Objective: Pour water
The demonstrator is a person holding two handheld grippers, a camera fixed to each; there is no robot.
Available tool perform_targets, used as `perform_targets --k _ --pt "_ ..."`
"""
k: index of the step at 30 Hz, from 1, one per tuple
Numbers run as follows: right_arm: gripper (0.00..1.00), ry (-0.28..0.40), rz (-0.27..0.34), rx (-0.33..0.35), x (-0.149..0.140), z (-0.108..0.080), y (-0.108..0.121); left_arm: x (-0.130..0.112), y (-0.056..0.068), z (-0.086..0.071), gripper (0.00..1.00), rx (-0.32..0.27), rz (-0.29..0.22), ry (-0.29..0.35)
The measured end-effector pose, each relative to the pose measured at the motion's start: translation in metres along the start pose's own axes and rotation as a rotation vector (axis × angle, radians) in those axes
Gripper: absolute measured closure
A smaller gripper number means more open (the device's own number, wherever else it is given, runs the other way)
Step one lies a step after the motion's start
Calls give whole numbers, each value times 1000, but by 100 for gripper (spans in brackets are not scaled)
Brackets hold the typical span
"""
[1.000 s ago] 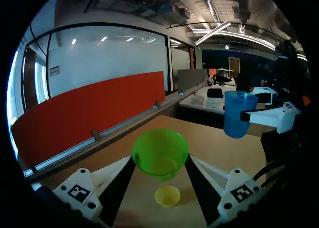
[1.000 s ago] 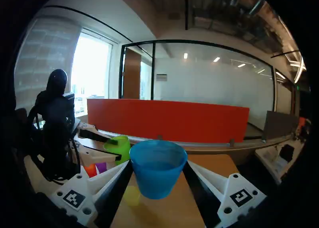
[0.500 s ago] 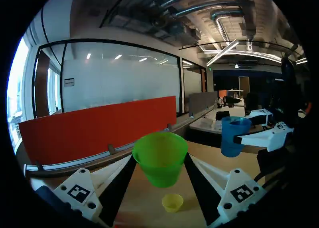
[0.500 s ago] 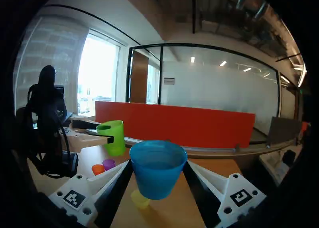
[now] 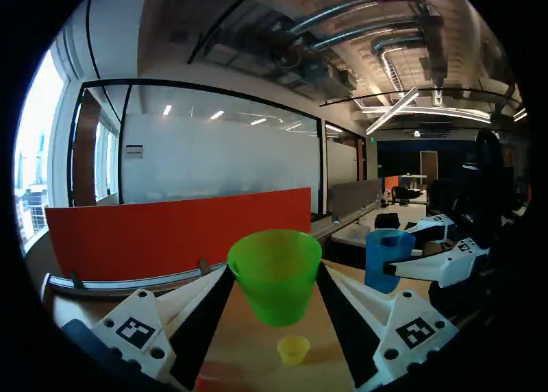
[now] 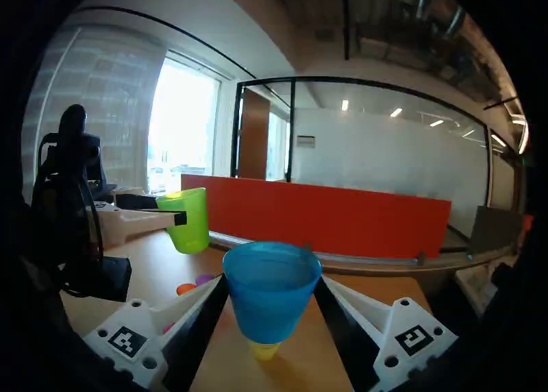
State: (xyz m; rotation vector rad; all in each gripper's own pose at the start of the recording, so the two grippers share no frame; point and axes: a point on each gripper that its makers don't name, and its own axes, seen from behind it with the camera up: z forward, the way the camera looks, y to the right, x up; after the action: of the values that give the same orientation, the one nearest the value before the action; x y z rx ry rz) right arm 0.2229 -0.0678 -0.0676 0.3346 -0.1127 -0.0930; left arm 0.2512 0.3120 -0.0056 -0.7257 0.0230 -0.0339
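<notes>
Looking along my left gripper (image 5: pixel 274 275), I see its two fingers squeezing a green cup (image 5: pixel 275 296) from both sides, held upright in the air above the table (image 5: pixel 236 351), with a little yellow cup (image 5: pixel 293 349) standing on the wood just below it. My right gripper (image 6: pixel 272 282) has both fingers pressed on a blue cup (image 6: pixel 271 310), also upright and off the table. The two big cups are apart, the blue one to the right of the green one, and a small orange cup (image 6: pixel 185 289) and purple cup (image 6: pixel 204 279) sit on the table near a red panel (image 6: pixel 329 217) along the far edge.
</notes>
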Motion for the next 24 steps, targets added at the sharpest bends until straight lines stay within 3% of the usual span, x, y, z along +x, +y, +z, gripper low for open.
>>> perform_targets --k 11,24 --pt "10 0 -8 41 3 -1 -24 5 -12 -38 14 83 -27 36" --pt "10 -3 -38 92 7 4 -45 -16 -12 -64 14 40 45 -67"
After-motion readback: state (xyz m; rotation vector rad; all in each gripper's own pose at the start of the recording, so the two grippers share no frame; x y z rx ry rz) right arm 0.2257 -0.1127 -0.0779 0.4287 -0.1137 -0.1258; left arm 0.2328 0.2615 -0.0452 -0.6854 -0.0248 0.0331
